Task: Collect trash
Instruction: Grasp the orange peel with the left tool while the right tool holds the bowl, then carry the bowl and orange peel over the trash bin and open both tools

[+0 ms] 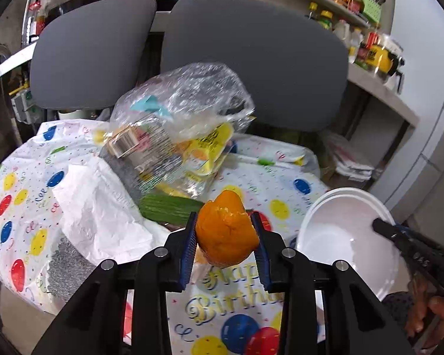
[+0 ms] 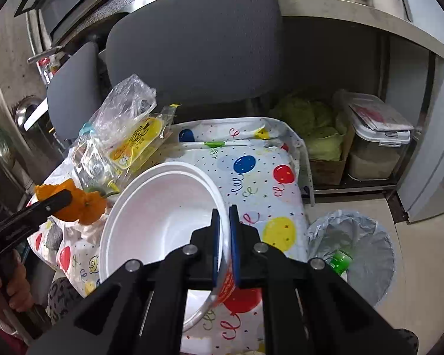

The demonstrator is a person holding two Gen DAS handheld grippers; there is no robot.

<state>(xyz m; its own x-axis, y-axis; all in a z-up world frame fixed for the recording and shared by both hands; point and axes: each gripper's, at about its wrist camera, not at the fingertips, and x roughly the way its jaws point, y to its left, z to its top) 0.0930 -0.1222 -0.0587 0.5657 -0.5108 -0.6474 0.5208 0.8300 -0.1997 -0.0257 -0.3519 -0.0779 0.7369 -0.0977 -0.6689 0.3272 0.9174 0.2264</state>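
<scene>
"Happy Birthday" partly readable on balloon-print tablecloth (image 1: 236, 298), bag labels too blurred to read

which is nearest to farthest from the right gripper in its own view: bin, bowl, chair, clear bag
1. bowl, its rim pinched by the right gripper
2. bin, on the floor, right
3. clear bag, left on the table
4. chair, behind the table

We see an orange peel (image 1: 226, 233), a white foam bowl (image 2: 159, 216), 2 grey chair backs (image 1: 251, 59), and a white tablecloth (image 2: 260, 177) patterned with red, blue and yellow balloons.
</scene>
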